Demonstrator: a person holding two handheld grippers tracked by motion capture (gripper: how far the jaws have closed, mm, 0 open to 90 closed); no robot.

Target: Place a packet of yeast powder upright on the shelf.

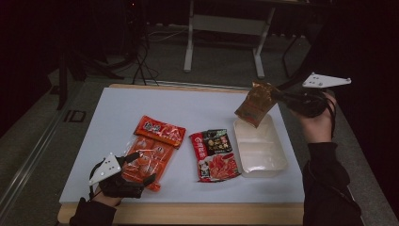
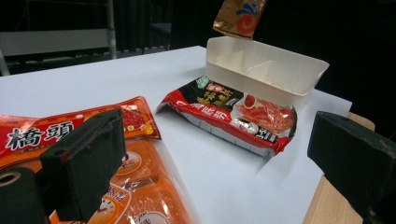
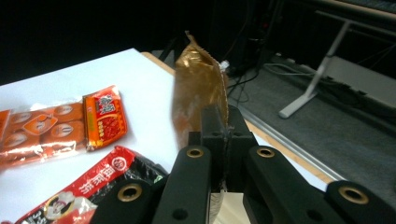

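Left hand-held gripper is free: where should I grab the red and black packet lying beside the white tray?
Take the red and black packet by its near flat sealed end, coming low from the person's side with the left hand-held gripper; the white tray crowds its right edge.

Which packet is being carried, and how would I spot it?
Find the white tray on the table's right. Above its far end, the right hand-held gripper pinches a golden-brown foil packet. It alone hangs in the air; the red and orange packs lie flat.
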